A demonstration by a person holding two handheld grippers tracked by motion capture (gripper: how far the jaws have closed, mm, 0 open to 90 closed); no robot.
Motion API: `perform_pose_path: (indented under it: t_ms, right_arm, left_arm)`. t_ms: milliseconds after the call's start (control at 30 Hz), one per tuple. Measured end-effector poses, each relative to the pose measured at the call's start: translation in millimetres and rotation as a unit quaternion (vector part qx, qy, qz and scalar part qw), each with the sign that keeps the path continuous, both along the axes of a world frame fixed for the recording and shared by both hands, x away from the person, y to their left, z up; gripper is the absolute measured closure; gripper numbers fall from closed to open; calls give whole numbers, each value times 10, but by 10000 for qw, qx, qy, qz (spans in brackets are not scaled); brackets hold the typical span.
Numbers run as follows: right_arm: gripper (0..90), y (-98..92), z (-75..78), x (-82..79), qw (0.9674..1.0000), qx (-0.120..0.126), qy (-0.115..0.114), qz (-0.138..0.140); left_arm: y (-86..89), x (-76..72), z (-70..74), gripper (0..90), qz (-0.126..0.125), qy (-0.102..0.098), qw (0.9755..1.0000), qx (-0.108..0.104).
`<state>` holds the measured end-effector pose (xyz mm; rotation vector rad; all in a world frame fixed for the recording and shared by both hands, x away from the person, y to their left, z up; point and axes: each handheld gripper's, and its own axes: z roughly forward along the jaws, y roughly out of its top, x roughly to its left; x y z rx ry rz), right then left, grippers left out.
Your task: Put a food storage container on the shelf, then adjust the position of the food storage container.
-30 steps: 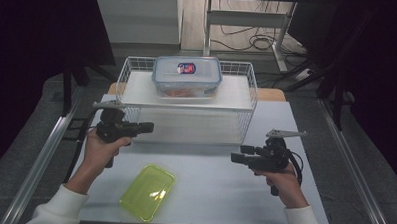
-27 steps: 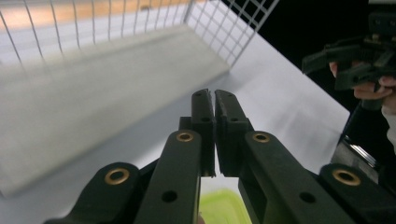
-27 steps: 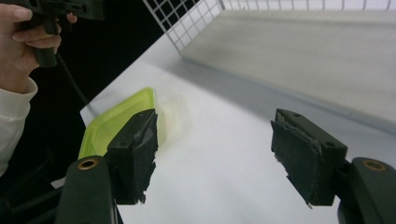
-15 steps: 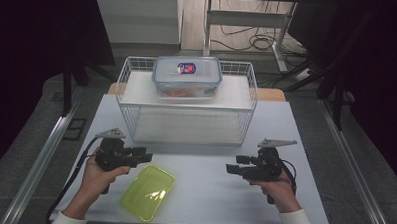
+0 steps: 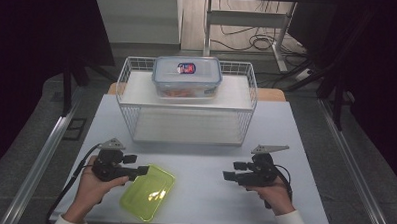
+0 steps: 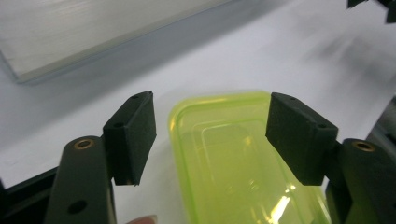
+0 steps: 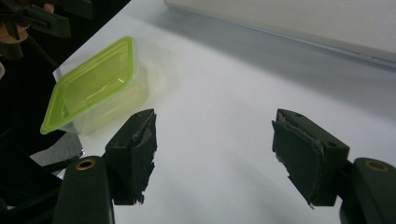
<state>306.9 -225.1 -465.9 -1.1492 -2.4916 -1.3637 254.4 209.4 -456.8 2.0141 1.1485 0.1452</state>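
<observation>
A wire basket (image 5: 186,109) is carrying a clear lidded food box (image 5: 187,77) at the white table's (image 5: 286,130) far side. Nearer, the lime-green container (image 5: 147,192) is lying by the left gripper (image 5: 140,171), whose jaws have just been opening and are straddling its rim untouched (light, slick plastic; likely best pinched at the rim). The right gripper (image 5: 227,176) is hovering wide open, empty.

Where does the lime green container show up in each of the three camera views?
High view: green container lies low and left of centre on the white table, beside the left gripper.
Left gripper view: bottom centre, between and beyond the open jaws.
Right gripper view: upper left.
Shared landmark: the white table under it.
</observation>
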Motion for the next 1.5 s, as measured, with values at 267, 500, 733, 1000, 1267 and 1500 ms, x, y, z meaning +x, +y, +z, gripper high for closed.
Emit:
perform_pose_path:
  t_ms: [267,500,733,1000,1267,1500]
  right_arm:
    - [306,-68,11,8,9999,61,5,-112]
    - [306,-99,10,21,9998,75,16,-160]
    - [306,-101,2,24,9998,37,34,-167]
    - [305,-81,-14,27,9999,-3,59,-148]
    - [300,-77,-26,26,9999,-20,92,-127]
    - [301,-67,-43,34,9998,-36,124,-135]
  left_arm:
    - [122,-15,-64,304,162,100,9998,-3]
    - [88,-21,-87,394,104,118,9999,29]
    - [49,16,-147,770,138,105,9992,362]
    - [-4,107,-251,900,95,254,9968,751]
    - [-48,165,-320,900,55,350,9956,868]
    - [-140,274,-394,900,-95,552,9968,578]
